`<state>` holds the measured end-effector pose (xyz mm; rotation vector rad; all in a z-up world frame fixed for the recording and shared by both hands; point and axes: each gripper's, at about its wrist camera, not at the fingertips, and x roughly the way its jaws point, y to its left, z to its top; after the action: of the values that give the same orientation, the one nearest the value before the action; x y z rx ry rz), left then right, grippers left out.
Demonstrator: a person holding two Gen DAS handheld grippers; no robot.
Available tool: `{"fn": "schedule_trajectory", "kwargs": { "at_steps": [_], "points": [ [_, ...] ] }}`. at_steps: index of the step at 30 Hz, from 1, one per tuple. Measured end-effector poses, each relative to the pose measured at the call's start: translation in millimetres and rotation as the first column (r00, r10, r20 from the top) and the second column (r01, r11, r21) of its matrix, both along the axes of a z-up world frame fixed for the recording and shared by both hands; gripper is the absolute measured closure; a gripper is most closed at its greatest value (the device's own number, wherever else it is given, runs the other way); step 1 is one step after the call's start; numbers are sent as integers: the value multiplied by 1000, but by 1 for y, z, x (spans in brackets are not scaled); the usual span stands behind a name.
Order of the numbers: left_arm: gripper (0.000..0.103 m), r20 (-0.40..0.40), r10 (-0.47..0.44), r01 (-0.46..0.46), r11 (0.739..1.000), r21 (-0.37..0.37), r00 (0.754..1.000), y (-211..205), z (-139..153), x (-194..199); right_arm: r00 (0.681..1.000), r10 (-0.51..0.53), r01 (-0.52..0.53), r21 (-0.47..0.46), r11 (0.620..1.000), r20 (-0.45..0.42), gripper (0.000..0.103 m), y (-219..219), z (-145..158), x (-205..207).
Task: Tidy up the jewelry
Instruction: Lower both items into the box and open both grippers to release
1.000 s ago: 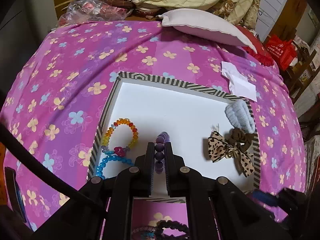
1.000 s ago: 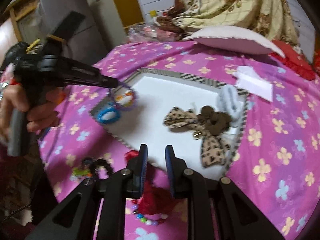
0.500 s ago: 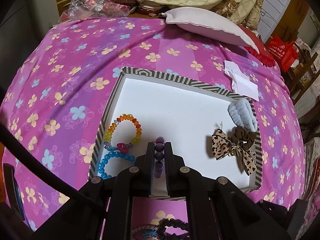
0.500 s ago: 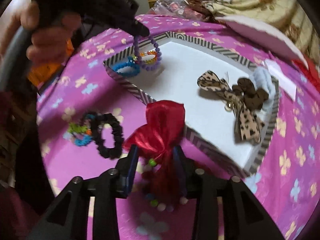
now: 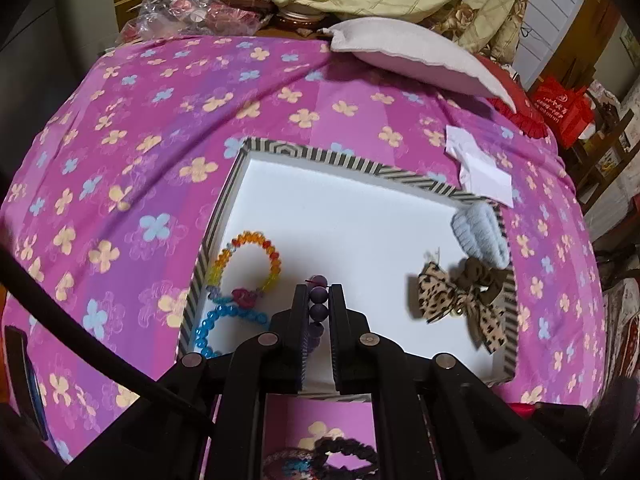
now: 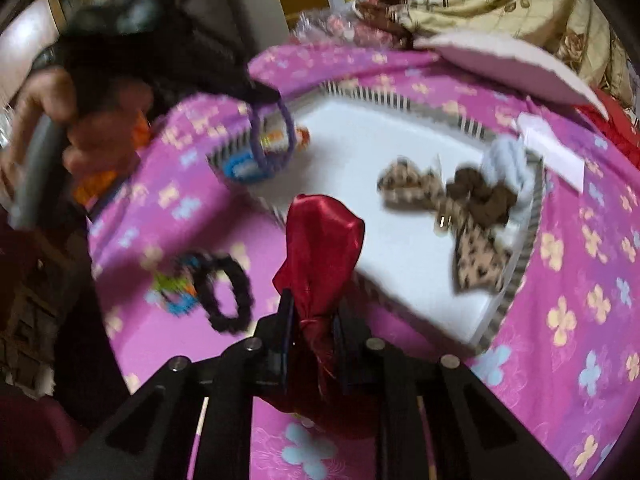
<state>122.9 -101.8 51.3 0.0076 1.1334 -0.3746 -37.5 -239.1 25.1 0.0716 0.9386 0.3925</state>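
Note:
My left gripper hangs over the near left part of the white tray, shut on a purple bead bracelet. The right wrist view shows that bracelet dangling as a loop from the left gripper. My right gripper is just outside the tray's near edge. Its jaws are closing on the knot of a red satin bow, which stands up between them. Inside the tray lie an orange-yellow bracelet, a blue bracelet, a leopard bow and a pale blue scrunchie.
A black scrunchie and a multicoloured bracelet lie on the pink flowered cloth left of the right gripper. A pillow and white paper lie beyond the tray. A hand holds the left gripper.
The right gripper moved in over the red bow, opened around it and closed; the bow now stands up between its jaws. The left gripper kept still with the purple bracelet.

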Motion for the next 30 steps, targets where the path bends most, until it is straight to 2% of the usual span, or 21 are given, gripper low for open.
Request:
{"fn": "schedule_trajectory", "kwargs": {
  "at_steps": [4,6,9,12,22,27,30],
  "points": [
    [93,5,-16,16,1000,-2,1000,-12,5,6,998,-46,47,-39,998,38,85,-10,14,23],
    [93,4,-22,22,1000,-3,1000,-18,6,11,999,-41,43,-67,997,29,85,-14,14,38],
    [93,-8,-22,21,1000,-9,1000,-23,3,21,1000,-20,17,-147,989,-20,85,-13,0,61],
    [93,-19,-17,17,1000,2,1000,-31,-7,36,998,-5,-7,-167,986,-67,85,-16,-18,74],
    [93,0,54,-53,989,140,999,-25,-40,80,991,-26,6,-149,989,-134,85,-30,-55,83],
    [93,-3,80,-79,980,182,997,-16,-55,89,993,-39,24,-134,991,-113,84,-32,-55,81],
    [93,3,86,-85,977,198,996,-14,-60,90,995,-51,41,-116,992,-86,77,-34,-47,77]
  ]
}}
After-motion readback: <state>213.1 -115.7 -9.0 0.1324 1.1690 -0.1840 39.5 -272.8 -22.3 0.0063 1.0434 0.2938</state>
